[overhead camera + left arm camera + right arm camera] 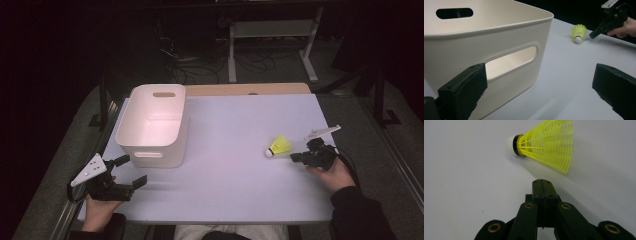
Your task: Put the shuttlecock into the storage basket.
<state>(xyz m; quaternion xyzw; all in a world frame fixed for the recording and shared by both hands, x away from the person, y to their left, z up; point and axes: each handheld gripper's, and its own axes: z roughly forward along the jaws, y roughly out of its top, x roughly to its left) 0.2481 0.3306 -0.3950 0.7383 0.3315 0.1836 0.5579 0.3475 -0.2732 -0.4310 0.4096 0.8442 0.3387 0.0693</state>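
A yellow shuttlecock [279,146] with a white cork tip lies on its side on the white table [240,185], right of centre. My right gripper [295,158] sits just to its right, jaws pressed together with nothing between them. In the right gripper view the shut jaw tips [542,182] point at the shuttlecock [546,143], a short gap away. A white plastic bin [152,125] with handle slots stands at the left. My left gripper [131,171] hovers at the front left near the bin, jaws wide apart and empty. The left gripper view shows the bin wall [499,35] close ahead and the shuttlecock [578,32] far off.
A wooden strip [247,89] runs along the table's far edge. Beyond it stand a metal frame [272,40] and floor cables. Bare tabletop stretches between the bin and the shuttlecock.
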